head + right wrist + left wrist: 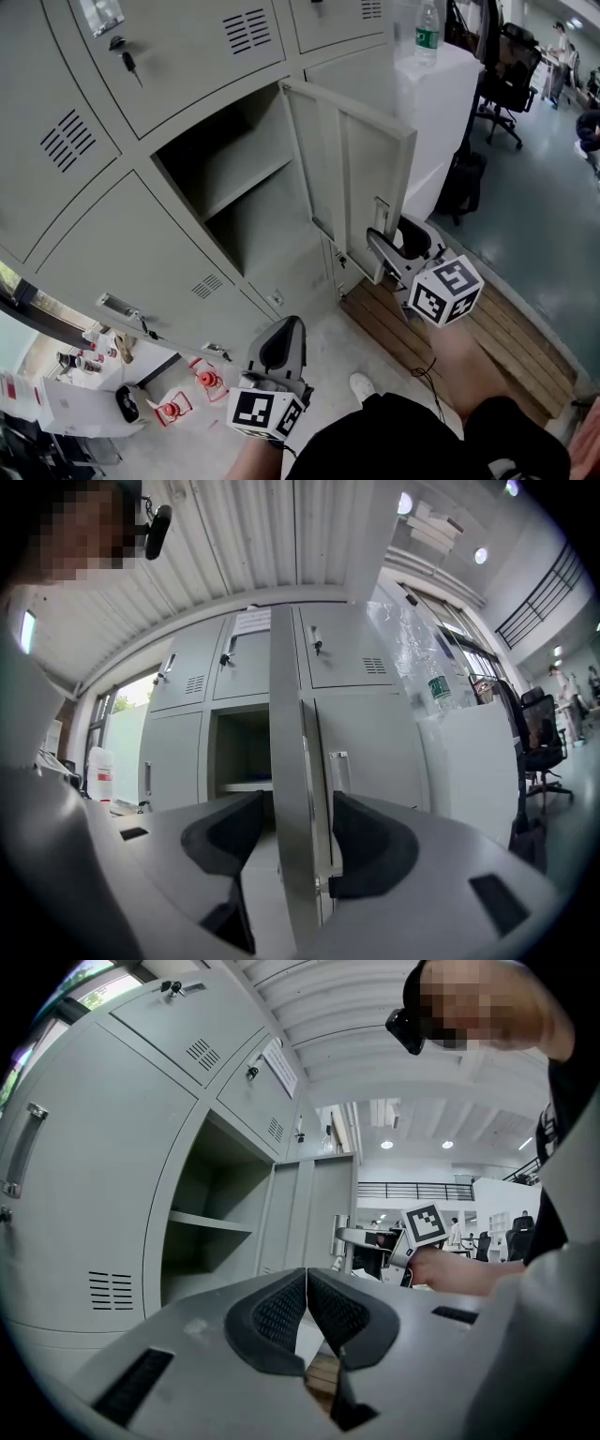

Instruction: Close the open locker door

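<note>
One open door, one bottle, likely water

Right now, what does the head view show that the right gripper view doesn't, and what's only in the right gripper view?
Only the head view: the left claw, a white shoe and wooden boards on the floor. Only the right gripper view: the ribbed ceiling, and the door seen edge-on between the right claw's open jaws. Both: the open locker, the door and the water bottle.
</note>
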Tool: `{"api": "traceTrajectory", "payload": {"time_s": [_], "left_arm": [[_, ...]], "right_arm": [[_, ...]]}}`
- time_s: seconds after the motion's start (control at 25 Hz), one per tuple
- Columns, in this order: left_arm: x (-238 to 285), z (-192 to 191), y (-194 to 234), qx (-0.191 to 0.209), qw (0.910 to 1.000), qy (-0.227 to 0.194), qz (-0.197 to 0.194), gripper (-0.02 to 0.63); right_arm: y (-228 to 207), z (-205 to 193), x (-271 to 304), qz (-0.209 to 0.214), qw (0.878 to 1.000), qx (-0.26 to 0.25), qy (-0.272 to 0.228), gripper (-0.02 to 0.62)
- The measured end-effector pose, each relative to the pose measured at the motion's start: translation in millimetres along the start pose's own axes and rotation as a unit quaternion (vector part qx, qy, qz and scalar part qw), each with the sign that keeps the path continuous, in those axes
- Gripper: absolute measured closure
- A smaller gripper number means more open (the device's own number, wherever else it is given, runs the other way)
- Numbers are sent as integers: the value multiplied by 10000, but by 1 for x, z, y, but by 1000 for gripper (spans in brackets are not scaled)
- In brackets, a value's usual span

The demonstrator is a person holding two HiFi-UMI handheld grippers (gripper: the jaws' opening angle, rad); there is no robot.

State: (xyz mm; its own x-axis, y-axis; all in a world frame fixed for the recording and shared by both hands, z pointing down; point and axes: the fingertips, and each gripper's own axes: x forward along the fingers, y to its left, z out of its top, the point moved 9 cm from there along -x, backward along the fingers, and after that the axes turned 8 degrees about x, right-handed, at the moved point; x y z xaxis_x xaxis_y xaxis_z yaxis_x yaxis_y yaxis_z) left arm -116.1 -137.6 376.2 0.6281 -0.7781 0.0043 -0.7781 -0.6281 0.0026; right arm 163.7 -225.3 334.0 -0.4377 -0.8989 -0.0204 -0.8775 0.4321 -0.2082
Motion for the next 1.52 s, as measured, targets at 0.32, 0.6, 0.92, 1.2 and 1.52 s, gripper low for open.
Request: {"api": "traceTrajectory", "payload": {"time_s": [0.32, 0.6, 0.92, 1.2, 1.52], "left_arm": [[0, -1, 4, -12, 10000, -15, 44, 588], [-8, 0, 5, -1, 10000, 6, 96, 588], [-21, 4, 8, 37, 9996, -43, 269, 588], [-32, 9, 16, 65, 9984, -144, 545, 588], [-47, 11, 21, 137, 9957, -80, 918, 588]], "right_arm": [[8, 0, 4, 242, 9996, -132, 100, 426], [29, -3, 8, 422, 9982, -345, 232, 420], [56, -8, 16, 728, 9959, -397, 365, 402], [81, -13, 28, 1125, 9913, -437, 528, 390], [109, -22, 53, 1668, 9836, -415, 549, 403]]}}
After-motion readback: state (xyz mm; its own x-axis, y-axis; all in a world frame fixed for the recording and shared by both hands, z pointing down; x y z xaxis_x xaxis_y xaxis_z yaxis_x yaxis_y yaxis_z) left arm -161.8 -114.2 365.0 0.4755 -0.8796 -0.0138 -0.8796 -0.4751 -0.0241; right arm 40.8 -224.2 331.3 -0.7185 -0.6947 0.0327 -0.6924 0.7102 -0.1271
